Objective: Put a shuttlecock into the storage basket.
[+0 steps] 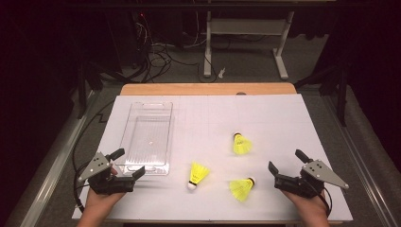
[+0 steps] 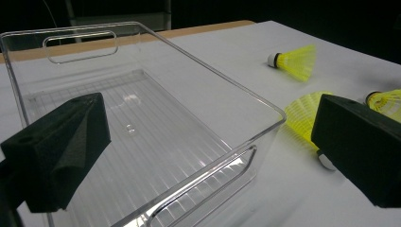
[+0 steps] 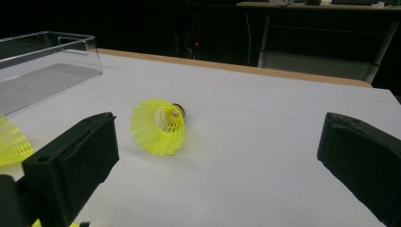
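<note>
Three yellow shuttlecocks lie on the white table top (image 1: 283,118): one farther back (image 1: 241,144), one at front centre (image 1: 198,175), one at front right (image 1: 241,187). A clear plastic bin (image 1: 166,137) stands at the left with nothing in it. My left gripper (image 1: 128,162) is open at the bin's near end, its jaws wide apart in the left gripper view (image 2: 210,151), looking into the bin (image 2: 227,80). My right gripper (image 1: 286,161) is open right of the front shuttlecock. The right gripper view (image 3: 217,161) faces a shuttlecock's skirt (image 3: 161,125). Nothing is between either pair of jaws.
A bare wooden strip (image 1: 208,89) runs along the table's far edge. Beyond it are a dark floor with cables (image 1: 156,56) and a white desk frame (image 1: 246,28). The left gripper view also takes in the shuttlecocks (image 2: 295,61) (image 2: 305,116) to the bin's right.
</note>
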Tool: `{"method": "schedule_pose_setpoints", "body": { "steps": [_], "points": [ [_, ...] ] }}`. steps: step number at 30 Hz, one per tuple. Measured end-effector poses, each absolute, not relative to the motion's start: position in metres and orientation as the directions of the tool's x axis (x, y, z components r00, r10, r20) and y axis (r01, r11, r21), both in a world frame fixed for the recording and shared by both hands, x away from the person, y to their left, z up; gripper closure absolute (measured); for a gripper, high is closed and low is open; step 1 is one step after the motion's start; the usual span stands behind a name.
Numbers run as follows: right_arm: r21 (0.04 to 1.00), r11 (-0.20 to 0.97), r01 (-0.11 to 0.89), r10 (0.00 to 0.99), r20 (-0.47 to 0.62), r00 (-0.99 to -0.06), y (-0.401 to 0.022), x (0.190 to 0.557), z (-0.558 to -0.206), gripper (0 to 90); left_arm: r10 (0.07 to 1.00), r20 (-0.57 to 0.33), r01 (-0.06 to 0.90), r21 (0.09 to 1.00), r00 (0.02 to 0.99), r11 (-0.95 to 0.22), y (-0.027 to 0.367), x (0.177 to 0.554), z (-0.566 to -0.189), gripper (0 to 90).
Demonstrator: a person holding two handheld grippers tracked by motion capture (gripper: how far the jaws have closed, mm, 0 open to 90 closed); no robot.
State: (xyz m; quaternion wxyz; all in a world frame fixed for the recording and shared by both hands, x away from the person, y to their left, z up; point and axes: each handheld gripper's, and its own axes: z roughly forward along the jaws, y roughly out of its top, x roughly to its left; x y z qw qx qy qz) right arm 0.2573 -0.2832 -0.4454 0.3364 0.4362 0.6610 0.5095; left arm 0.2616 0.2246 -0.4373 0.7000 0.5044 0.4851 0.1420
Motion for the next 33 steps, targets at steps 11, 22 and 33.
{"method": "schedule_pose_setpoints", "body": {
  "steps": [11, 22, 33],
  "points": [
    [0.967, 0.102, 0.233, 0.916, 0.000, -0.400, -0.282, 0.257, -0.446, 0.2, 0.689, -0.533, 0.287, 0.846, 0.490, 0.450, 0.225, 0.261, -0.437, 0.1],
    [0.967, 0.110, 0.228, 0.916, -0.010, -0.402, -0.282, 0.257, -0.446, 0.2, 0.697, -0.524, 0.288, 0.851, 0.489, 0.438, 0.226, 0.261, -0.437, 0.2],
    [0.967, 0.111, 0.230, 0.917, -0.011, -0.399, -0.283, 0.254, -0.445, 0.2, 0.721, -0.514, 0.270, 0.858, 0.464, 0.437, 0.236, 0.262, -0.436, 0.2]
  ]
}}
